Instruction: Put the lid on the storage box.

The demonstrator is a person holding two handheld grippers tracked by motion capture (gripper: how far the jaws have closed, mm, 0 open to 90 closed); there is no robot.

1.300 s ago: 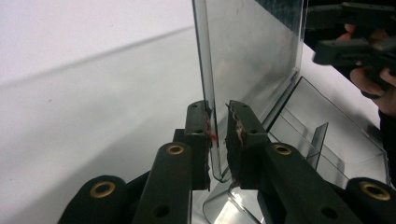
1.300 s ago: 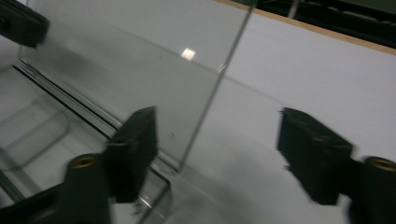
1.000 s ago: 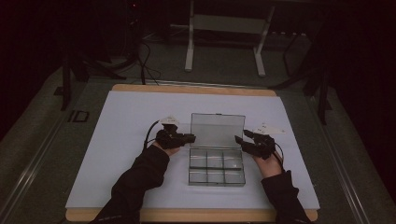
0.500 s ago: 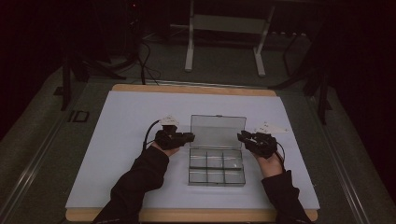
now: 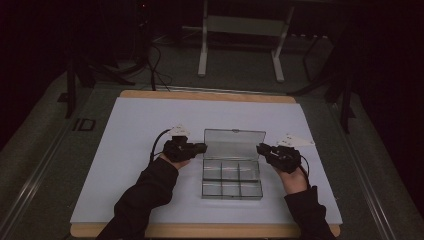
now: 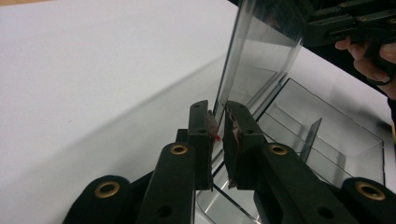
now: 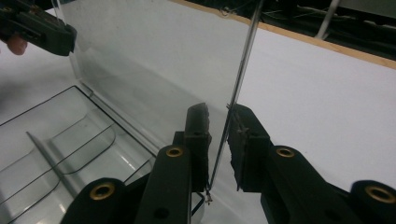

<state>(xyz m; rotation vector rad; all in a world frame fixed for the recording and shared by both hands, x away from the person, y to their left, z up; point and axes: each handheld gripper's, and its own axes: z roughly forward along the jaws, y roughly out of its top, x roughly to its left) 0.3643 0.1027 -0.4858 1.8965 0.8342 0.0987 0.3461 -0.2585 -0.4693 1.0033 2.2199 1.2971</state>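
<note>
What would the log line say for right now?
clear box: open, compartments empty | lid: upright | left gripper: jaws around lid's edge | right gripper: jaws around opposite edge, small gap

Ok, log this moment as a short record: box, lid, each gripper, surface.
box: clear compartment box, six cells in two rows, nothing visible inside
lid: lid open, standing up at the box's far side
left gripper: left gripper with jaws either side of the lid's left edge, narrow gap, seems to pinch it
right gripper: right gripper with jaws straddling the lid's right edge, a gap on one side
surface: white mat on a wood-edged table
</note>
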